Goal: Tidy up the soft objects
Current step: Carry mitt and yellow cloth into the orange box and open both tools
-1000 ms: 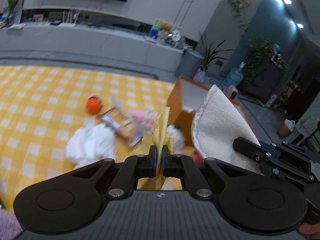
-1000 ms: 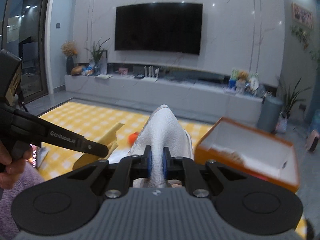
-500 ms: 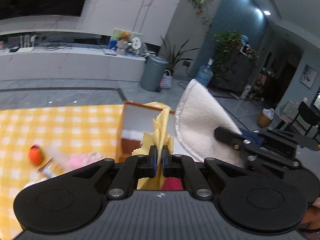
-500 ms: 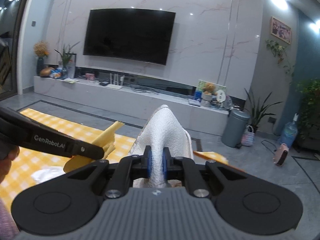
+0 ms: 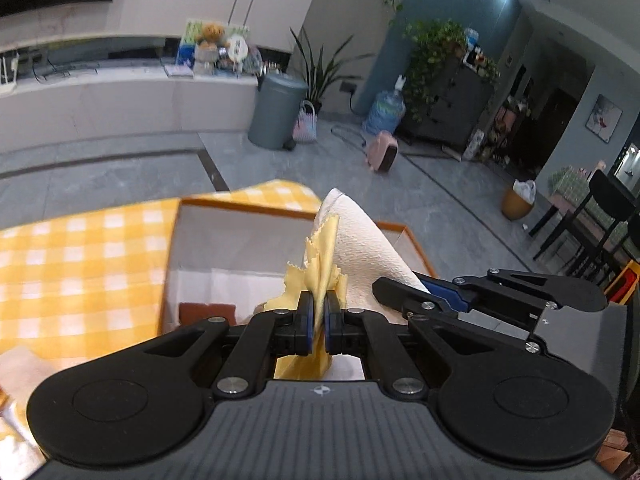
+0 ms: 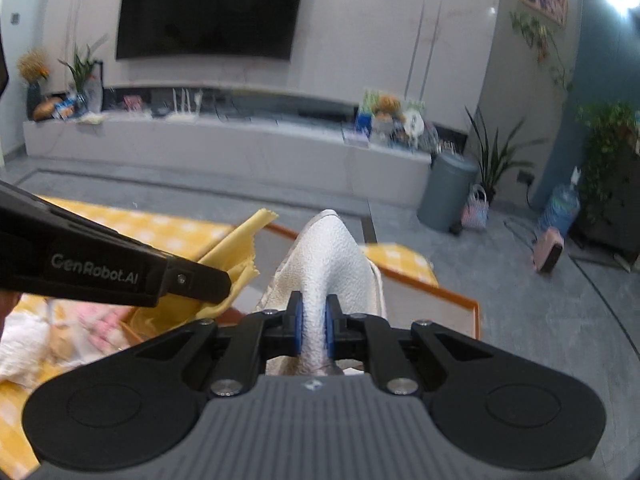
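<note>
- Grippers both clenched on cloth; left gripper (image 5: 316, 322) pinches a yellow cloth (image 5: 322, 256) with a zigzag edge, the cloth sticking up between the blue pads and hanging below them; right gripper (image 6: 314, 326) pinches a white towel (image 6: 330, 256), which rises in a rounded peak past the fingertips
- Left view: the right gripper enters from the right, its towel just right of the yellow cloth and partly behind it; the two cloths look close, whether they touch I cannot tell
- Right view: the left gripper comes in from the left as a black bar marked GenRobot.AI; the yellow cloth fans up and right from its tip
- Box (image 5: 280, 211) with orange rim and white inner walls sits under and beyond both cloths; both are held above it, not resting inside; a dark reddish item (image 5: 206, 312) lies on its floor at the near left
- Box stands at the far right end of a yellow checked mat (image 5: 80, 264); grey floor beyond
- Near left on the mat in the right view, blurred: a white bundle (image 6: 20, 344) and something pink (image 6: 100, 316) lie beside the box
- Far side: a long low cabinet (image 6: 240, 148) under a TV (image 6: 208, 8); a grey bin (image 5: 276, 110) at its right end
</note>
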`<state>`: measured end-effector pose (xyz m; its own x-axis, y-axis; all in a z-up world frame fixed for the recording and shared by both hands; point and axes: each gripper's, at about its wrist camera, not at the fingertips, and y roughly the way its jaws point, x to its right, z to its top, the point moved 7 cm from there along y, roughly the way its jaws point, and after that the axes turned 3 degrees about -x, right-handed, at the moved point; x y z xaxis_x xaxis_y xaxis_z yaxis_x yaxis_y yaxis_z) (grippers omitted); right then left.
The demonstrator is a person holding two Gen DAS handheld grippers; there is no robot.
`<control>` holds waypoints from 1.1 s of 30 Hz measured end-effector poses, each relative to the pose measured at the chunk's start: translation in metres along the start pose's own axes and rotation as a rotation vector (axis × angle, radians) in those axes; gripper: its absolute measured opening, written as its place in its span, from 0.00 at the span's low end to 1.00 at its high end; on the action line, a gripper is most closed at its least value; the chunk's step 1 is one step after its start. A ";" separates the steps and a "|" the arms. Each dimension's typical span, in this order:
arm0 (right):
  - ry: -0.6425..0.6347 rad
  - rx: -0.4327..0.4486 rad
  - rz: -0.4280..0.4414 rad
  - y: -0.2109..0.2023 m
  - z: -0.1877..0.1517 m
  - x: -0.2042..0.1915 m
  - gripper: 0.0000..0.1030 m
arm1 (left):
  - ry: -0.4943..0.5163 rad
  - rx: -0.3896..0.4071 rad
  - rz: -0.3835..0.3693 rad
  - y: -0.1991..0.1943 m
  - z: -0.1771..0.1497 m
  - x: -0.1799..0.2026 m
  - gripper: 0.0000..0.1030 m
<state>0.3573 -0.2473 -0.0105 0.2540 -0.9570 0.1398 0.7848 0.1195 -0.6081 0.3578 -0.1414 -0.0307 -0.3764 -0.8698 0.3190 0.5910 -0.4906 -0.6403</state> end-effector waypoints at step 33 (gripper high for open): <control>0.056 -0.329 0.012 0.048 -0.022 0.011 0.76 | -0.140 -0.192 0.084 0.013 -0.012 -0.025 0.85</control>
<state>0.3851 -0.2577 -0.0557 0.2232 -0.9703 0.0932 0.5552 0.0480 -0.8304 0.3665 -0.1260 -0.0552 -0.2211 -0.9125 0.3441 0.4649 -0.4088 -0.7853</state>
